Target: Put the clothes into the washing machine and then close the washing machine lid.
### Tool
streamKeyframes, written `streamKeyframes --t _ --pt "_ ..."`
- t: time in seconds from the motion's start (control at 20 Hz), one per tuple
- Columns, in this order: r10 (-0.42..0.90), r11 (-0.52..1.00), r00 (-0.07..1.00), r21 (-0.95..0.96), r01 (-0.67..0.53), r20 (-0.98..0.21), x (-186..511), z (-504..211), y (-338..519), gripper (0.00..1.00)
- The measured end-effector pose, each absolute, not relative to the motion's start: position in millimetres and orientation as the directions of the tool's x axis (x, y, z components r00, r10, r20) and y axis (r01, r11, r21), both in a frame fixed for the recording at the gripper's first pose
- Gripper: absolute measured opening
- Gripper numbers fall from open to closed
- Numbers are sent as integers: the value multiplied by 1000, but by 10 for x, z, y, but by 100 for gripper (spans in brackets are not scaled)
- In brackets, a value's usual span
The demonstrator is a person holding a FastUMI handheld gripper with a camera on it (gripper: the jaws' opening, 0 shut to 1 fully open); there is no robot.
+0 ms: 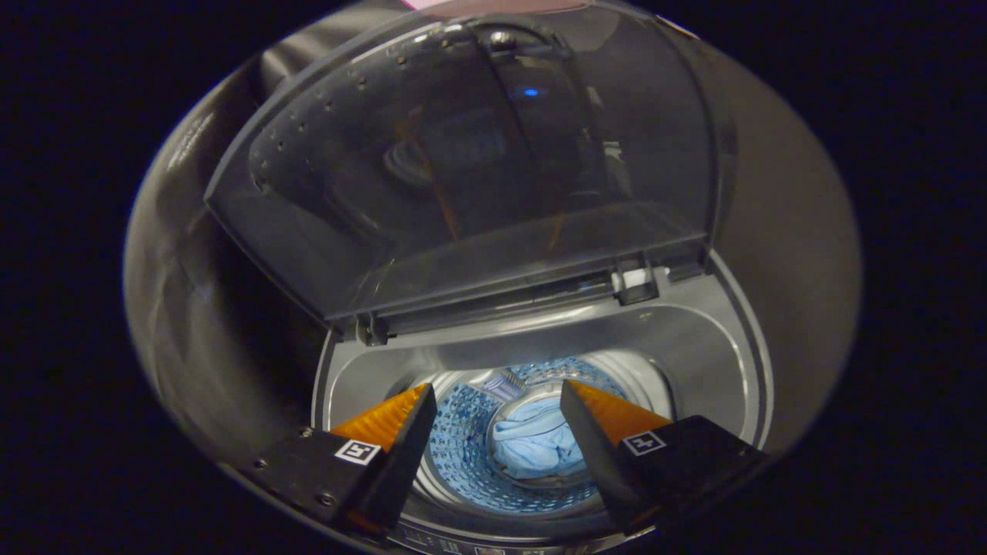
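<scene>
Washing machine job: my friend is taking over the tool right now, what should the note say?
Tool: open, holding nothing, its fingers spread above the drum opening.
Clothes: a light blue bundle lying at the bottom of the drum, seen between the fingers.
Lid: raised, standing open behind the opening.
Done: clothes are in the washing machine.
Left: bring the lid down and shut it.

The washing machine (694,339) is grey, its raised lid (463,169) smoky and see-through — a small blue light (530,92) glints in it. The drum (463,455) is blue-lit metal, dotted with rows of holes. The clothes (532,443) inside are pale blue — plain, no print.
</scene>
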State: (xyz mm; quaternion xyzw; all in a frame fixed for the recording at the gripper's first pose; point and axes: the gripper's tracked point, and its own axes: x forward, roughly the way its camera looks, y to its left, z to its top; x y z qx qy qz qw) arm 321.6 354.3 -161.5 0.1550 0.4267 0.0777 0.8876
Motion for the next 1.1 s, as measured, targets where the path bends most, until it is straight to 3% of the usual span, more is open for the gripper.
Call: streamKeyframes --t 0.45,1.1 --pt "205 967 705 254 -36 -679 3201 -827 3443 98" --pt "143 970 885 242 -35 -442 3872 599 3627 97"
